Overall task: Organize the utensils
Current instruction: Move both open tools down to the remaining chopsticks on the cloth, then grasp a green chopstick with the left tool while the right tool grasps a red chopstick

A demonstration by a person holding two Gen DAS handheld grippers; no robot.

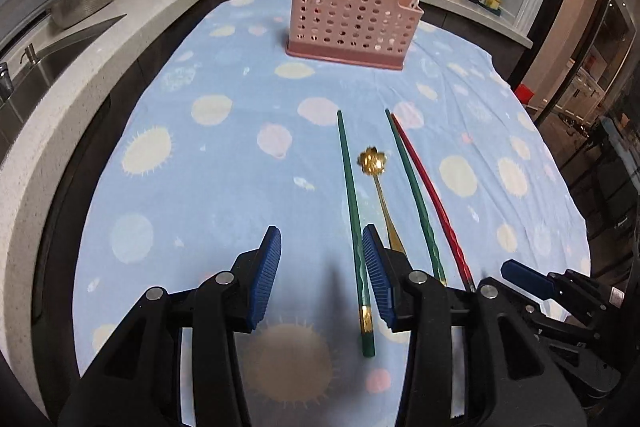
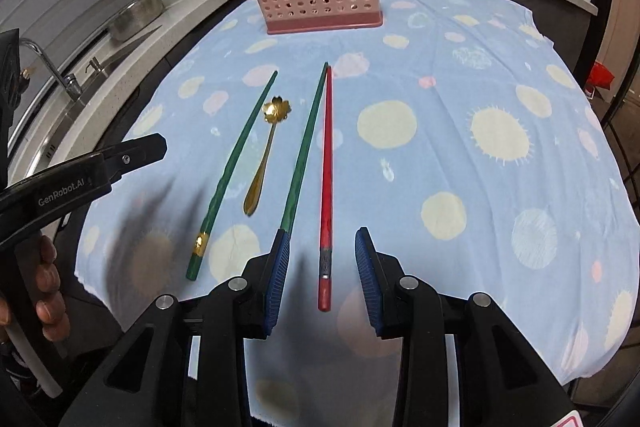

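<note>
A kitchen desk under a blue dotted cloth [image 1: 208,187] carries two green chopsticks [image 1: 352,211], one red chopstick [image 2: 326,167] and a gold spoon [image 2: 264,155] lying near the front, with the pink utensil holder [image 1: 352,19] well behind. The left tool [image 1: 322,277] stands apart around one green chopstick's end; the right tool [image 2: 322,277], jaws apart, straddles the red one.

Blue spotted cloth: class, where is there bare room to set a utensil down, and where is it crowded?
Free: the cloth right of the red chopstick, and left of the leftmost green chopstick, toward the sink counter. Also the strip before the pink holder. Crowded: around the gold spoon.
</note>
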